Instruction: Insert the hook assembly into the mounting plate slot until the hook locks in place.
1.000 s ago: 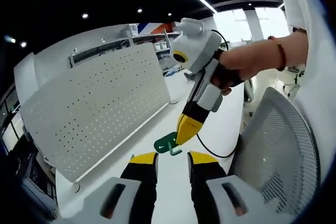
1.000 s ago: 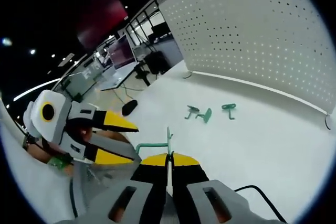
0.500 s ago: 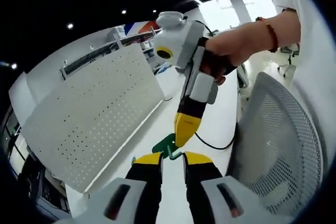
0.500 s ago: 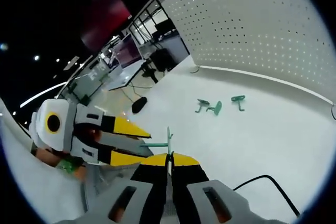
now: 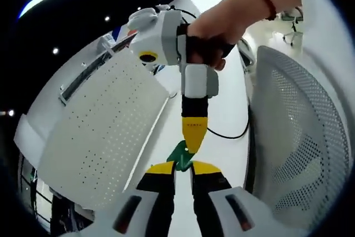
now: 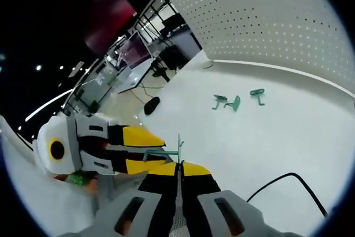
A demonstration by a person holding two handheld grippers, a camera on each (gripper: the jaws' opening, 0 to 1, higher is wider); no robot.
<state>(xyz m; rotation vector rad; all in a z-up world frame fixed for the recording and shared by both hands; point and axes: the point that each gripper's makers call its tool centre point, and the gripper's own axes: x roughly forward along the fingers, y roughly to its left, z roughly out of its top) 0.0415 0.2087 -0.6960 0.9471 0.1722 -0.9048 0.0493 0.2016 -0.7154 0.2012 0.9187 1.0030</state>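
green metal — the hook assembly (image 6: 176,149) sits clamped in the right hand-held gripper (image 6: 178,165), whose yellow-tipped jaws are pressed together on it with no gap between them. in the right gripper view the hook's thin upright stem rises just above the jaw tips, and its arm reaches sideways to the left, into the yellow jaws of the left hand-held gripper (image 6: 158,151), which come in from the left edge. those two jaws stand a little apart, one above and one below the hook's arm; whether they actually press on it cannot be told.

in the left gripper view the same hook assembly (image 5: 179,156) shows as a green piece just beyond the left hand-held gripper (image 5: 183,167), between its parted tips, with the right hand-held gripper (image 5: 193,145) coming down from above in a person's hand (image 5: 208,48) and pinching it.

the white perforated mounting plate (image 6: 277,26) stands upright on the white surface (image 6: 266,137), well apart from both grippers. three more green hooks (image 6: 237,100) lie on the surface in front of the plate — near each other, away from the held one.
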